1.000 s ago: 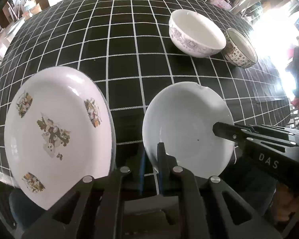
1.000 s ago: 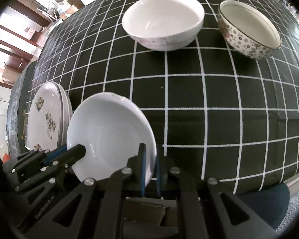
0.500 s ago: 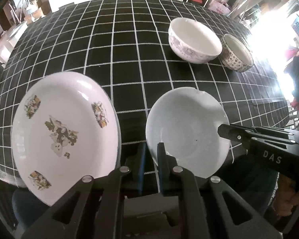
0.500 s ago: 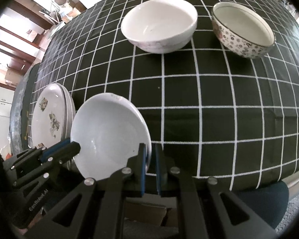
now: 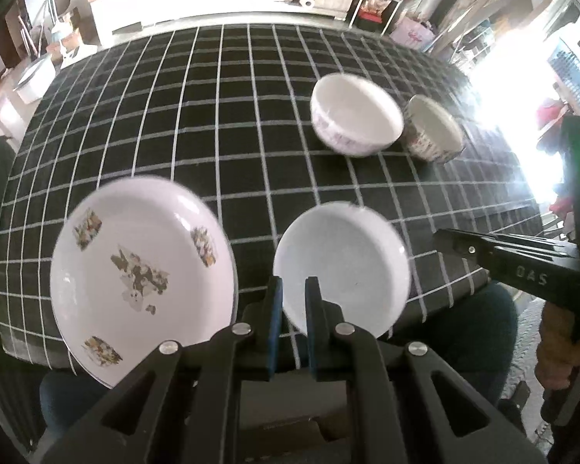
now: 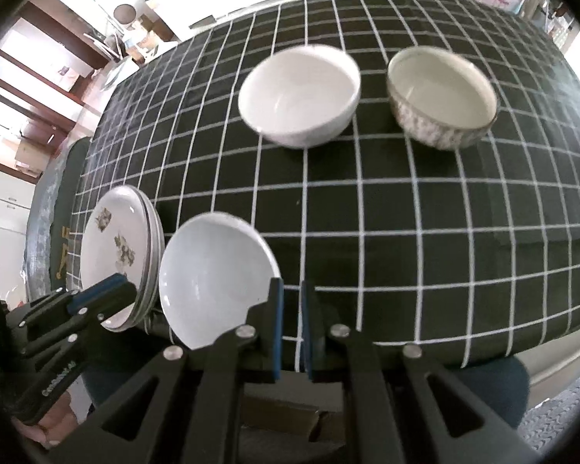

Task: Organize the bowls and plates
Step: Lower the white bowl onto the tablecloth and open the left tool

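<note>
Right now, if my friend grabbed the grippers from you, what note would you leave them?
Left gripper: shut on the near-left rim of the plain white plate.
Right gripper: shut on the same plate's right rim. Both grippers hold it over the table's near edge.
Beside it on the left: the flowered plates, already stacked.
Farther back on the checked tablecloth: the white bowl and the patterned bowl, side by side, not nested.
Left to do: probably set the plain plate on the flowered stack, then stack the bowls.
</note>
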A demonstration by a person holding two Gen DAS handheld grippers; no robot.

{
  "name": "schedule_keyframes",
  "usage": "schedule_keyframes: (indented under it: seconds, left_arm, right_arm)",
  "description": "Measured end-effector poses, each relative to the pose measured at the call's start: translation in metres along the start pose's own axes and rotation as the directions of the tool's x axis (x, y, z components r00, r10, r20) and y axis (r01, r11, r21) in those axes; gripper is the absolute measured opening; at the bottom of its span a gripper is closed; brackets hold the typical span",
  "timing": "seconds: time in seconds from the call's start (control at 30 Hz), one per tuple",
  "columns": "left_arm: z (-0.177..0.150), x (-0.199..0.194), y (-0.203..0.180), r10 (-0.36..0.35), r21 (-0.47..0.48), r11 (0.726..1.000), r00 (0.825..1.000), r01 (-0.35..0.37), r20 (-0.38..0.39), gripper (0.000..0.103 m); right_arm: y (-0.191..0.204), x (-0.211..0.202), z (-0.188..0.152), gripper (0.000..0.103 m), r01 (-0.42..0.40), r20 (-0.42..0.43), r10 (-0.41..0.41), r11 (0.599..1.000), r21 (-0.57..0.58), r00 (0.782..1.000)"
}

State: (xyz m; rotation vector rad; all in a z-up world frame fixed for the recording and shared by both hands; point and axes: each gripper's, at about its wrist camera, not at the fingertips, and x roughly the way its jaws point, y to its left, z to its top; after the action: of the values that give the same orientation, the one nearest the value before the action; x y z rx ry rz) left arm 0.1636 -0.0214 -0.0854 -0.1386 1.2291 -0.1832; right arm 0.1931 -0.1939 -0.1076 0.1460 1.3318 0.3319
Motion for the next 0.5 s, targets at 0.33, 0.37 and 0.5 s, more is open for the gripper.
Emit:
schedule_keyframes:
  seconds: [0.33,0.37,0.5]
  left_arm:
    - [0.037,-0.023,-0.025,-0.001,0.072,0.997,0.999,-0.003,0.054,0.009]
    - [0.042,-0.023,-0.027,0.007,0.078,0.997,0.998,-0.012,0.059,0.009]
    - [0.058,-0.012,-0.028,0.022,0.078,0.997,0.998,-0.026,0.058,0.009]
  right_arm:
    - [-0.006,-0.020,0.034,0.012,-0.001,0.046,0.000,1.000,0.005,0.999]
    - [-0.007,-0.021,0.038,0.012,0.001,0.048,-0.001,1.000,0.006,0.999]
    - [-0.014,-0.018,0.053,0.012,0.005,0.044,-0.006,1.000,0.016,0.999]
